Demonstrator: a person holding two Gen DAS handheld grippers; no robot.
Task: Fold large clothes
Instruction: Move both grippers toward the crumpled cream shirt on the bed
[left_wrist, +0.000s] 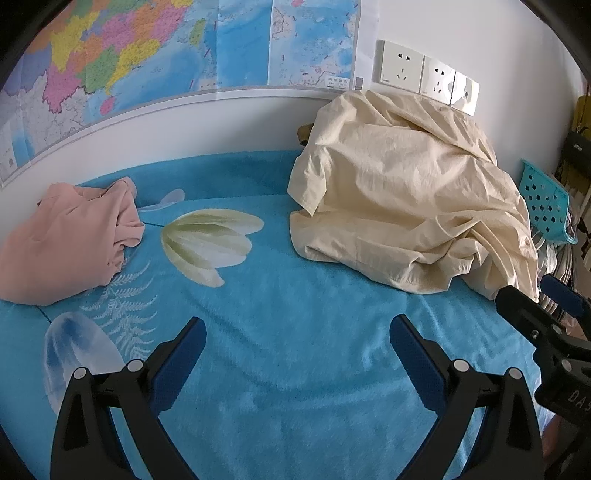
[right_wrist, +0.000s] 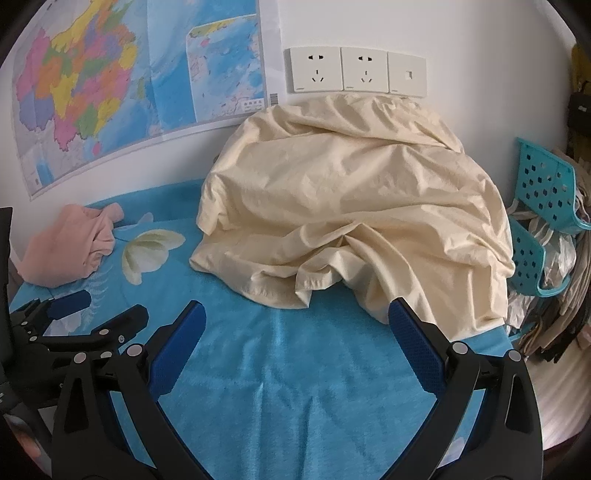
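Both grippers, left (left_wrist: 297, 332) and right (right_wrist: 297, 315), tilt downward, jaws spread wide.

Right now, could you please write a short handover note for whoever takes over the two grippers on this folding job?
Left gripper: open, empty, over the blue blanket.
Right gripper: open, empty, just short of the cream garment.
Cream garment: crumpled heap at the wall, under the sockets.
Pink garment: bunched on the left of the blanket.
Done: nothing folded.
Left: spread and fold both; the cream one is probably nearest to start with.
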